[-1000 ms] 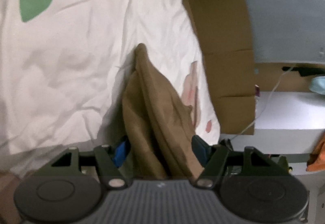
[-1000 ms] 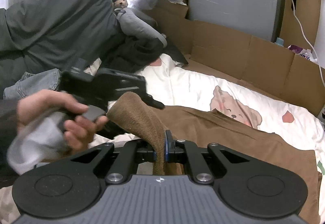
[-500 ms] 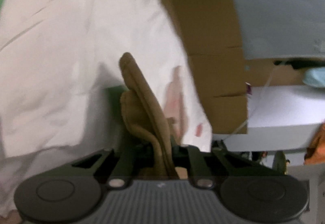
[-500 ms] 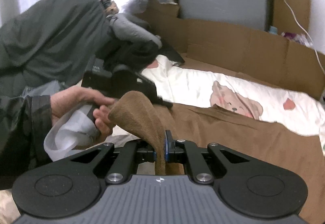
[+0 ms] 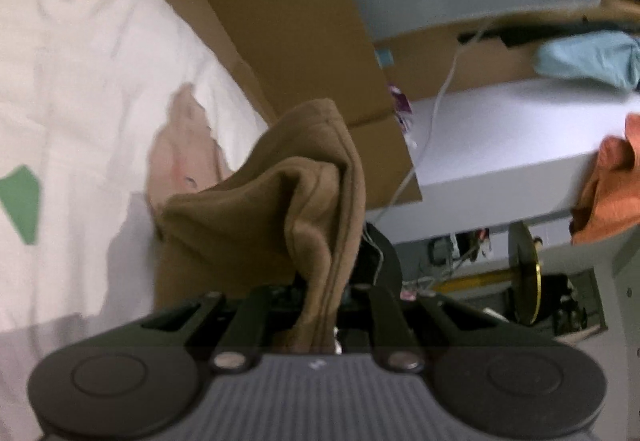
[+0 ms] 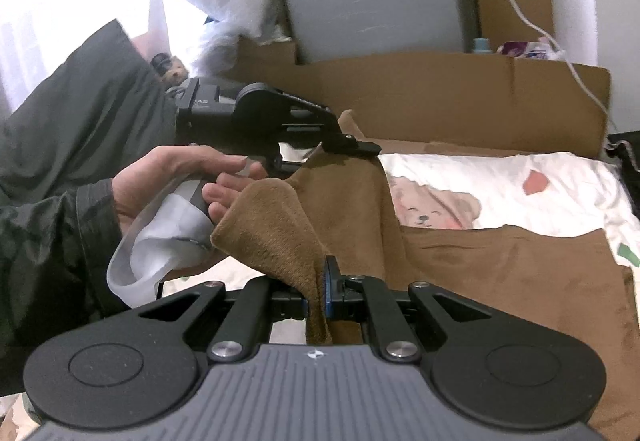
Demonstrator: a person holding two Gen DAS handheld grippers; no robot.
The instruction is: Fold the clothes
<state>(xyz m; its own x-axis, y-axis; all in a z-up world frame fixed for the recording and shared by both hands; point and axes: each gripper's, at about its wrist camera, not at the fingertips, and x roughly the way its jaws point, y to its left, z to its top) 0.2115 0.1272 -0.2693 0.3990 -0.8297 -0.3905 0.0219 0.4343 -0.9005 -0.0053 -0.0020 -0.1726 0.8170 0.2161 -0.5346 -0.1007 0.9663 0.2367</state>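
Brown garment pinched by left gripper & right gripper.

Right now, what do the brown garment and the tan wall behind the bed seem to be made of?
Brown garment: soft matte fleece or velour, going by its fuzzy nap and limp drape. Tan wall: likely corrugated cardboard, flat and dull with fold creases and a cut edge.

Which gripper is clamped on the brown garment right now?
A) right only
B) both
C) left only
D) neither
B: the left gripper is shut on a bunched edge of the brown garment, and the right gripper pinches another edge of it between its blue pads.
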